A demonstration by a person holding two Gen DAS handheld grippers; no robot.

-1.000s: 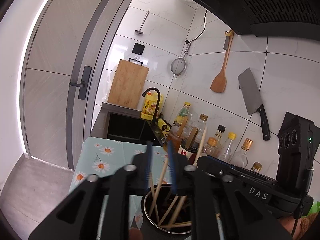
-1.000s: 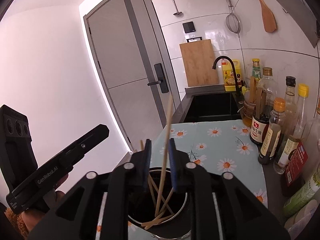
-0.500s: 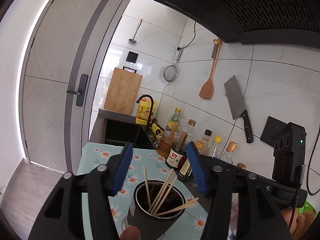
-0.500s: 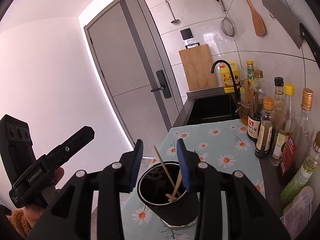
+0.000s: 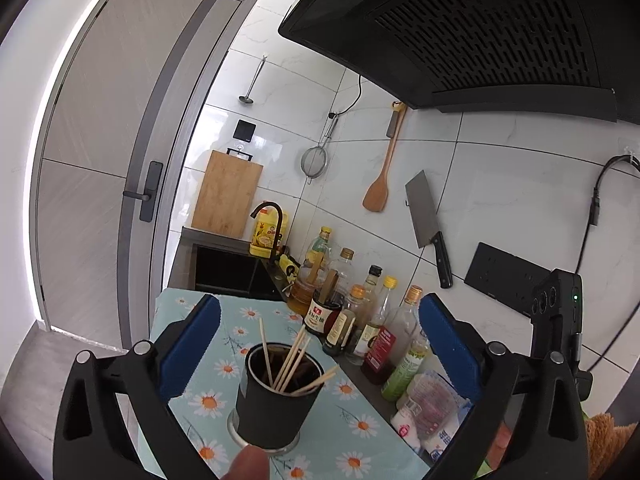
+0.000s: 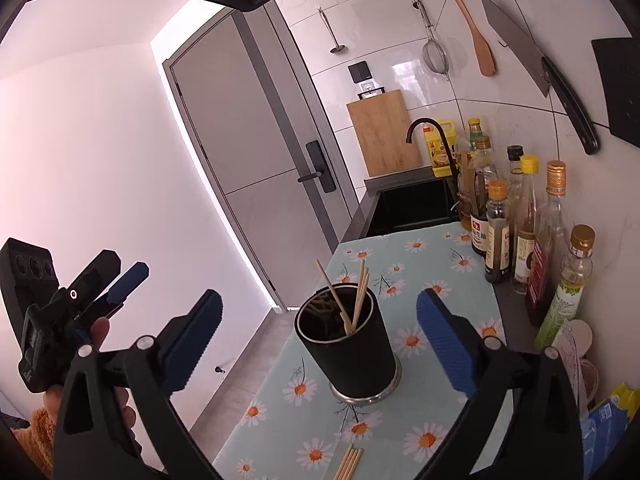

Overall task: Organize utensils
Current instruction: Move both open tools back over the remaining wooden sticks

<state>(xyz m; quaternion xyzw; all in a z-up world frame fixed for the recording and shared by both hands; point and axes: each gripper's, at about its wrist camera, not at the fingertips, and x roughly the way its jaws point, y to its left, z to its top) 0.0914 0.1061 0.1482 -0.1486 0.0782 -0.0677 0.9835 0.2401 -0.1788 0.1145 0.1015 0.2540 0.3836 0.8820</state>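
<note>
A black utensil cup point(image 5: 276, 404) point(image 6: 350, 344) stands on the daisy-patterned cloth point(image 5: 348, 432) point(image 6: 424, 420). Several wooden chopsticks point(image 5: 290, 360) point(image 6: 352, 296) lean inside it. More chopsticks point(image 6: 349, 463) lie flat on the cloth near the front edge. My left gripper point(image 5: 318, 344) hovers back from the cup, its jaws opening wide with nothing pressed between the blue pads. My right gripper point(image 6: 318, 334) is likewise opening wide, its pads well apart from the cup that shows between them. The left gripper point(image 6: 128, 280) also appears at the right wrist view's left side.
Sauce and oil bottles point(image 5: 360, 320) point(image 6: 524, 220) line the tiled wall. A sink point(image 6: 412, 204) with a black tap lies behind the cloth. Packets point(image 5: 428, 404) sit at the right. A cleaver point(image 5: 428, 220), spatula point(image 5: 380, 184) and strainer hang on the wall under a range hood point(image 5: 480, 28).
Both grippers' jaws spread from nearly shut around chopsticks over the cup to wide. Both pulled back and up from the cup, and the chopsticks dropped into it.
</note>
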